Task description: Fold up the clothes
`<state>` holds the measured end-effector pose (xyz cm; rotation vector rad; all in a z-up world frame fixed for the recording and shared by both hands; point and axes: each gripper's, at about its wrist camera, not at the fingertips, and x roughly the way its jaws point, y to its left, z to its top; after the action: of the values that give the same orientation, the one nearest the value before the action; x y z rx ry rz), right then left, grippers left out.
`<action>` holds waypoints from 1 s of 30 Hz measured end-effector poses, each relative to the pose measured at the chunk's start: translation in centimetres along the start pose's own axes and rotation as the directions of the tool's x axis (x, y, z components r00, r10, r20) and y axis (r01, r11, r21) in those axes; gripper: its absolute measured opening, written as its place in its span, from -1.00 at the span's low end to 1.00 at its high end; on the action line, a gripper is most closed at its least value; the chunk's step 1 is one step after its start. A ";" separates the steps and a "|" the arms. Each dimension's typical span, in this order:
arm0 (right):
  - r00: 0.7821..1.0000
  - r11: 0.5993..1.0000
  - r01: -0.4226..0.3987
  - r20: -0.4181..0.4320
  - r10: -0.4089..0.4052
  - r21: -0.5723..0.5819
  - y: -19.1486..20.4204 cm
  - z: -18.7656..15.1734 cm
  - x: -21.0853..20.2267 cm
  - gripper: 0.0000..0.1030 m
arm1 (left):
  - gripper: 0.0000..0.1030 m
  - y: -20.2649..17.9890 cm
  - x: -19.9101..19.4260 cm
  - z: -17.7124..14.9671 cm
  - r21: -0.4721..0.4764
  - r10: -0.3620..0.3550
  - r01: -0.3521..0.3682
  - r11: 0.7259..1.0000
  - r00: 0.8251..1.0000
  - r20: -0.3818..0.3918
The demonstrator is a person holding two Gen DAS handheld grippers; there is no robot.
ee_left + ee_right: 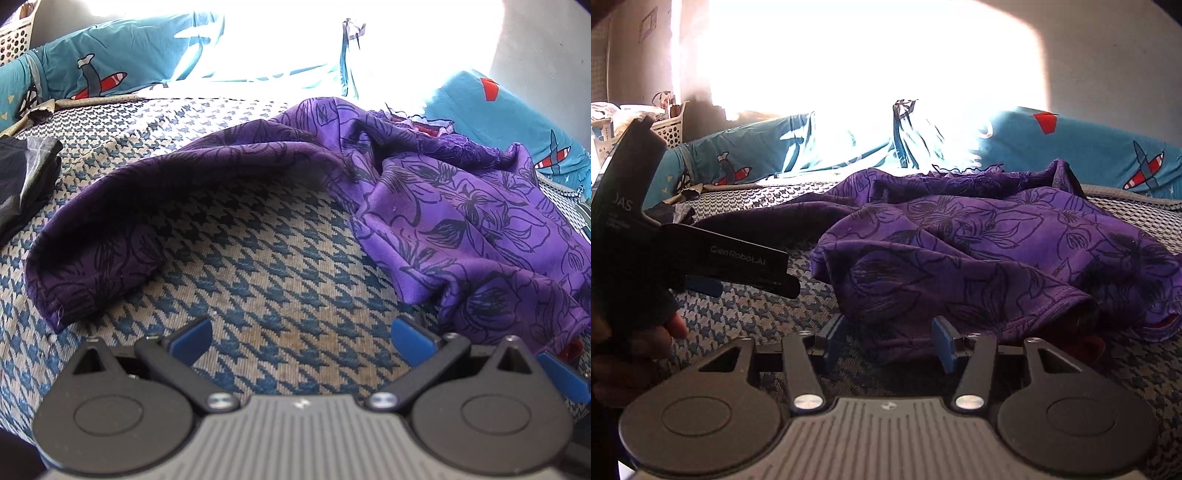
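Beneath us the houndstooth bed carries our purple garment, crumpled, soft, limp; we'd pinch its hem. Right tongs gape at that hem; left tongs released beside it.

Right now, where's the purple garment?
The purple garment lies crumpled on the houndstooth cover, centre-right in both wrist views, in front of the teal pillows. Its near hem sits between the right gripper open jaws.
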<state>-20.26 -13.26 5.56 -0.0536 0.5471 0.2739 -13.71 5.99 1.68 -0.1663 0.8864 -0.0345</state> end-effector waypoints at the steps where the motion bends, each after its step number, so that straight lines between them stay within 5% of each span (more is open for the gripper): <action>1: 1.000 1.000 -0.004 -0.001 0.004 -0.027 0.5 -0.1 0.2 0.02 | 1.00 0.1 0.0 0.0 -0.002 -0.001 0.001 1.000 1.000 0.000; 8: 0.993 0.944 0.104 -0.028 -0.118 -0.312 4.5 -1.6 3.2 0.09 | 1.00 0.8 -0.3 0.0 -0.012 -0.004 0.004 1.000 1.000 0.008; 12: 0.990 0.941 0.130 -0.019 -0.142 -0.314 4.5 -1.7 3.8 0.08 | 1.00 1.3 -0.5 0.0 -0.023 -0.005 0.005 1.000 1.000 0.013; 14: 0.988 0.939 0.143 -0.015 -0.155 -0.313 4.3 -1.6 4.0 -0.24 | 1.00 1.5 -0.6 0.0 -0.030 -0.005 0.005 1.000 1.000 0.012; 17: 0.993 0.971 0.106 -0.028 -0.115 -0.214 3.1 -0.6 3.6 -0.62 | 1.00 1.8 -0.7 0.0 -0.038 -0.002 0.003 0.999 1.000 0.015; 21: 0.998 0.995 0.056 -0.038 -0.059 -0.078 1.4 0.7 3.0 -0.74 | 1.00 2.3 -1.0 0.1 -0.057 -0.005 0.006 0.998 1.000 0.021; 24: 0.998 0.994 -0.057 -0.020 0.059 0.088 -0.5 2.2 1.2 -0.76 | 1.00 2.5 -1.1 0.3 -0.068 -0.009 0.010 0.998 1.000 0.027; 27: 0.965 0.921 -0.258 0.026 0.262 0.292 -2.9 3.6 -0.6 -0.76 | 1.00 2.5 -1.3 0.4 -0.074 -0.011 0.013 0.997 0.999 0.032; 30: 0.921 0.841 -0.381 0.076 0.382 0.384 -4.1 4.8 -1.9 -0.76 | 1.00 2.6 -1.3 0.4 -0.082 -0.011 0.014 0.997 0.999 0.034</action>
<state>-18.26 -17.12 10.54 0.4536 0.6061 0.5496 -14.34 8.78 2.54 -0.2490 0.8538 -0.0064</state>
